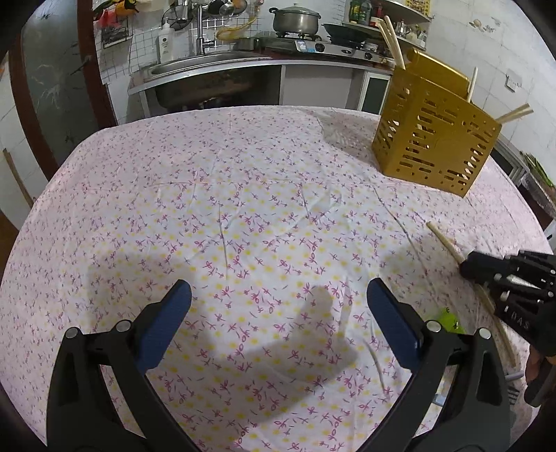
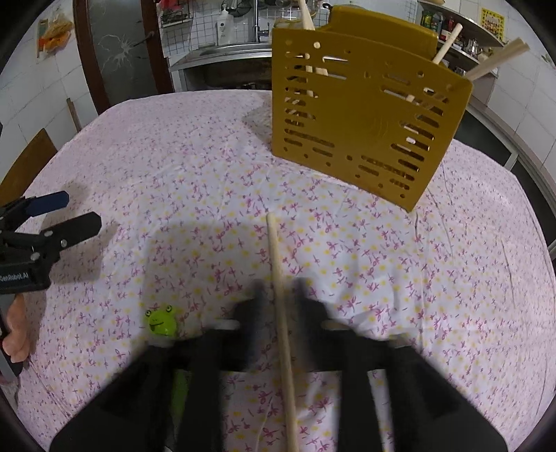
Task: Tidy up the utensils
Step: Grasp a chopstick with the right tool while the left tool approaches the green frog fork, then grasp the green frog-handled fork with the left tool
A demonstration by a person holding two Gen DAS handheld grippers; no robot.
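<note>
Nearest to the right wrist camera, the right gripper (image 2: 278, 299) is reaching over a table covered with a floral cloth (image 2: 173, 167). Its two black fingers (image 2: 255, 306) are blurred, standing either side of a loose wooden chopstick (image 2: 279, 288); whether they are pressing on it cannot be told. The chopstick is lying lengthwise, its far tip pointing toward a gold slotted utensil holder (image 2: 365, 121). Just left of this chopstick, a green frog-faced utensil (image 2: 160, 321) is lying on the cloth, partly hidden under the gripper.

Farther left of the chopstick, the left gripper (image 1: 278, 299) is hovering above bare cloth, its blue-padded fingers (image 1: 163, 327) spread wide and holding nothing.

Beyond the chopstick's far tip, the utensil holder is standing upright on the cloth, with several chopsticks (image 2: 448, 43) leaning out of its top. Behind the holder, a kitchen counter with a sink (image 1: 208, 64) and a lidded pot (image 1: 295, 19) on a stove is showing.
</note>
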